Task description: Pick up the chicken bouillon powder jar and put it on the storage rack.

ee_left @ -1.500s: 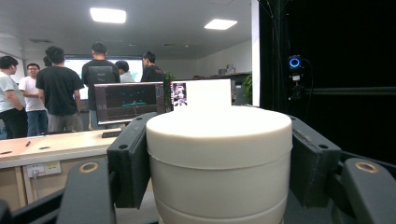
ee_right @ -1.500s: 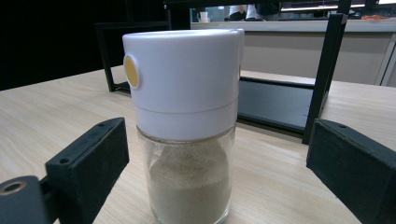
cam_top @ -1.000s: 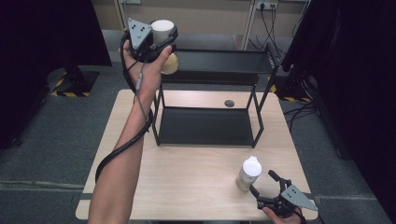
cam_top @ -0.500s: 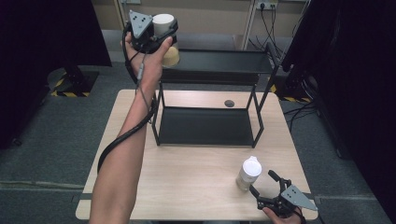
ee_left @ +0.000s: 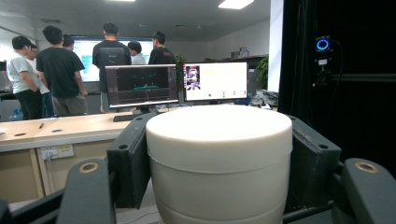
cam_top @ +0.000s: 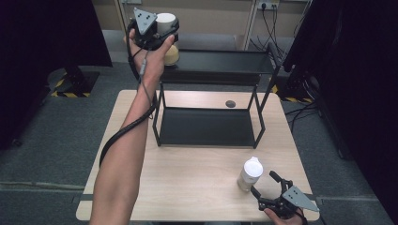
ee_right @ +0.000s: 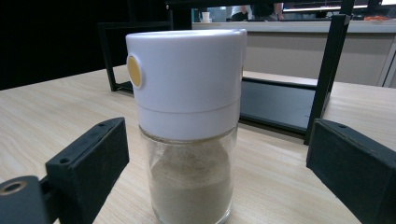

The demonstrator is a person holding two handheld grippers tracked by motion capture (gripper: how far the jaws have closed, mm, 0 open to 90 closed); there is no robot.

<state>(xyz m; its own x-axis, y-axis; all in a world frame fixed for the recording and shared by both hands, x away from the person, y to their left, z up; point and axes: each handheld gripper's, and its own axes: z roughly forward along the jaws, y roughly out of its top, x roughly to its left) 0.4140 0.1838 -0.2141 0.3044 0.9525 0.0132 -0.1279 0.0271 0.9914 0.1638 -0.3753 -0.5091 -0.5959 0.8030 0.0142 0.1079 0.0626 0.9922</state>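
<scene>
Cream jar [ee_left: 218, 161], its lid [cam_top: 165, 22] paler. Shaker [ee_right: 187, 126]: white cap [ee_right: 187, 79], yellow dot [ee_right: 134, 71], tan powder behind clear glass. Black rack [cam_top: 213, 68], pale wood table [cam_top: 187, 183], grey floor [cam_top: 61, 136].

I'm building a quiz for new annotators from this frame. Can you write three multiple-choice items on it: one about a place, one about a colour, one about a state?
1. Where does the glass spice jar stand?
A. on the rack's top shelf
B. on the table near the right gripper
C. on the floor

2. What colour is the button on the spice jar's cap?
A. yellow
B. blue
C. red

3. How is the left gripper?
A. open over the table
B. lying on the rack
C. shut on the cream jar

Answers: 1 B, it rests on the wooden table before the right gripper. 2 A, a yellow dot shows in the right gripper view. 3 C, both pads press its sides.
</scene>
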